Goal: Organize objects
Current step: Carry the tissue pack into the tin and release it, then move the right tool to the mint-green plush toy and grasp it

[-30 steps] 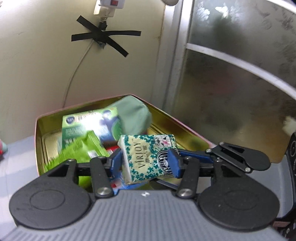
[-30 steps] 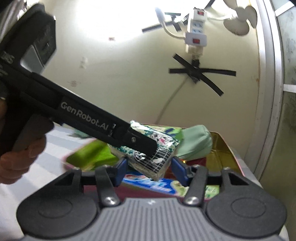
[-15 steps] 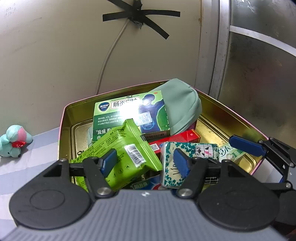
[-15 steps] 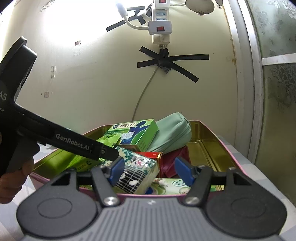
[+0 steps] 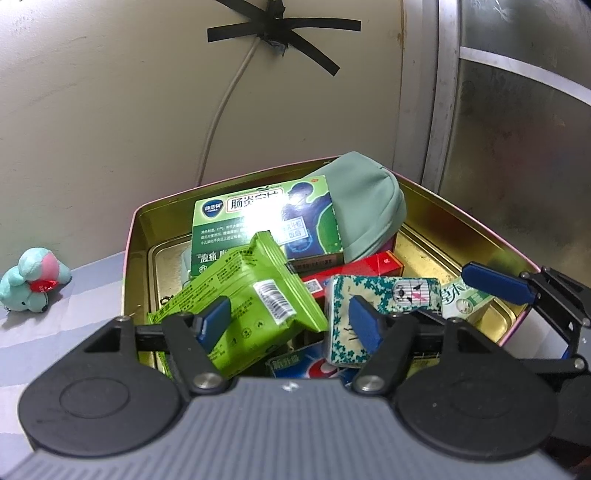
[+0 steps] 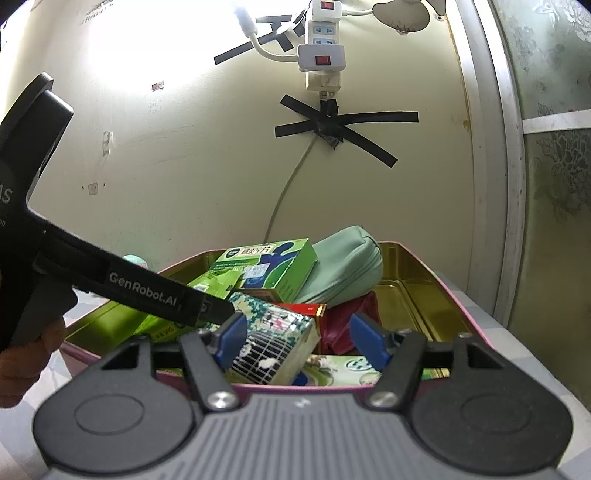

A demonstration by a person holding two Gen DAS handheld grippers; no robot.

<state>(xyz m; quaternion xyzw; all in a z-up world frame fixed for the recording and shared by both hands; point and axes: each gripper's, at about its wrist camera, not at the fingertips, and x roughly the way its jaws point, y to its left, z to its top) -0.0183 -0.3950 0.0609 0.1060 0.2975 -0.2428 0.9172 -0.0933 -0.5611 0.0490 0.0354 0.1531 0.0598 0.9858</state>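
teal-flowered tissue pack (image 5: 373,314) lies in the lower middle of my left wrist view, tipped over the other things in the gold tin (image 5: 436,206), leaning against the red box (image 5: 365,267). my left gripper (image 5: 290,323) has its jaws opening; the right blue pad (image 5: 364,326) sits in front of the pack's near edge, the left pad over the lime green packet (image 5: 255,295), and neither presses on anything, so i hold nothing there. in my right wrist view the same tissue pack (image 6: 275,341) shows in the lower middle, between my right gripper (image 6: 295,338) pads. that gripper stands about half open; its left pad is right at the pack's side, but i cannot tell whether it touches, and the right pad stands clear of it.

around the pack, toward the upper middle of the left view, lie a green medicine box (image 5: 266,221) and a sage green pouch (image 5: 369,206) behind it. a blue and red packet (image 5: 314,363) peeks out at the bottom. the tin has a pink rim and stands against a cream wall (image 5: 92,110), where a cable (image 5: 225,107) is held by crossed black tape (image 5: 280,33). at the left edge a small teal plush toy (image 5: 33,280) sits on the striped cloth (image 5: 55,332). a power strip (image 6: 321,48) hangs at the top of the right view.
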